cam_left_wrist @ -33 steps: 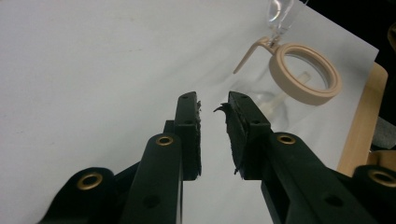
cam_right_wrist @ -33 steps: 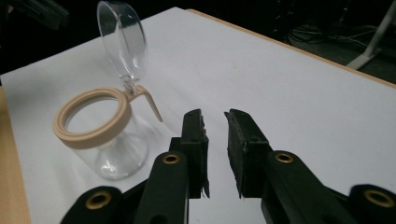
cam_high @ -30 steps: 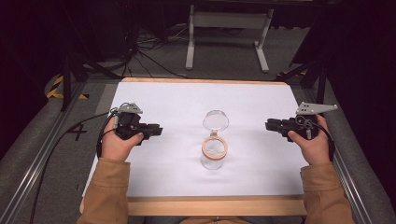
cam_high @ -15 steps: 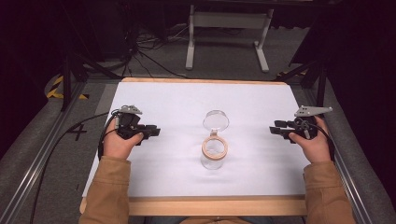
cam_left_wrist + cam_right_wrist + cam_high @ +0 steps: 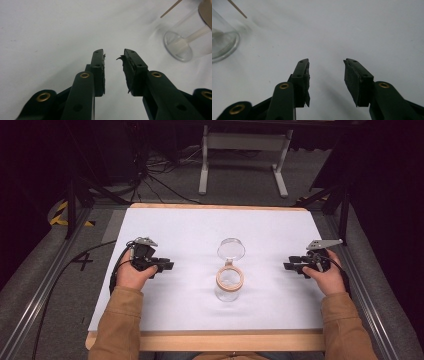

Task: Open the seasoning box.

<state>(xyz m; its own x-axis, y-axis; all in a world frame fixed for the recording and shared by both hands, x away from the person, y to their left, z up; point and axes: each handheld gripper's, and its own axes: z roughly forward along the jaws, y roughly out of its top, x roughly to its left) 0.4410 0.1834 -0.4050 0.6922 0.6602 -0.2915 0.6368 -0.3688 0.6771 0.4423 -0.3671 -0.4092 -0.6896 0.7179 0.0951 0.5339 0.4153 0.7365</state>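
While upright, glass jar [image 5: 229,284] (wooden rim), hinged lid [image 5: 231,250] open behind

The jar [image 5: 229,284] stands between the two grippers, well apart from each, its open lid [image 5: 231,250] lying just beyond it on the white worktop [image 5: 190,227]. The left gripper [image 5: 165,266] and right gripper [image 5: 289,266] point inward at the jar, both low over the worktop, nothing between their jaws.
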